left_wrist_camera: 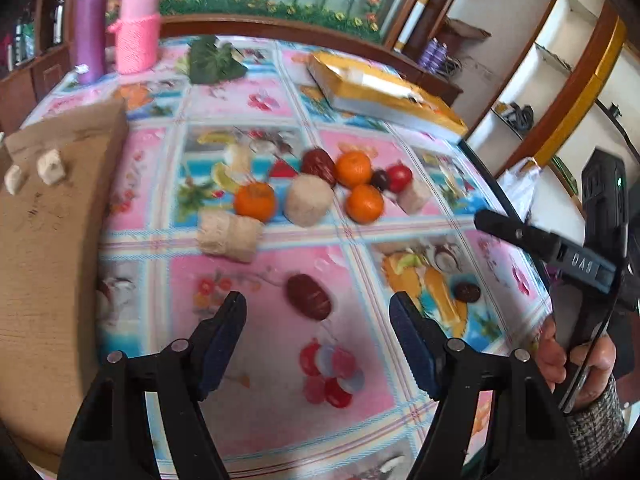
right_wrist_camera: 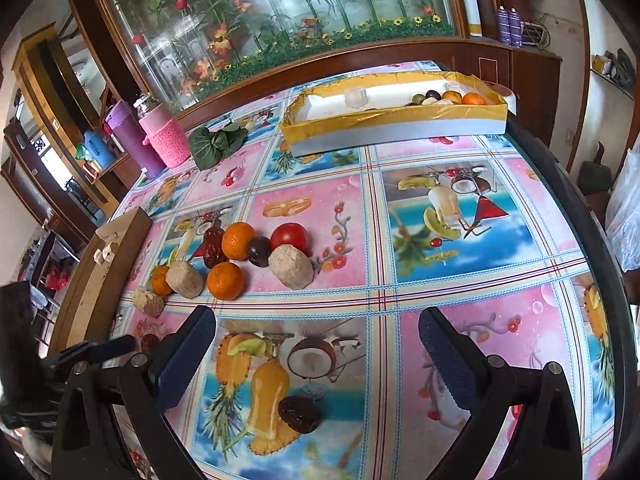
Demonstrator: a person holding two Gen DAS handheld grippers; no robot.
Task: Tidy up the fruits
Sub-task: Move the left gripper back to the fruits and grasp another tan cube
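On the flowered tablecloth lies a loose heap of fruit: three oranges [left_wrist_camera: 353, 169], a red tomato [left_wrist_camera: 399, 178], a dark plum [right_wrist_camera: 259, 251], dark red dates and several beige cylinder pieces [left_wrist_camera: 310, 205]. My left gripper [left_wrist_camera: 318, 304] is open, and a single dark red date [left_wrist_camera: 309, 296] lies on the cloth just ahead, between its fingertips and untouched. My right gripper [right_wrist_camera: 316, 320] is open too; a dark brown wrinkled fruit [right_wrist_camera: 300, 414] lies between its fingers, clear of the pads. A yellow-rimmed tray [right_wrist_camera: 392, 122] at the far right holds several fruits.
A cardboard box [left_wrist_camera: 48, 220] runs along the table's left side. Purple and pink bottles [right_wrist_camera: 166, 140] and a green leaf bundle [right_wrist_camera: 216, 142] stand at the back. A hand [left_wrist_camera: 568, 356] holds the right gripper [left_wrist_camera: 540, 244] at the table's dark right edge.
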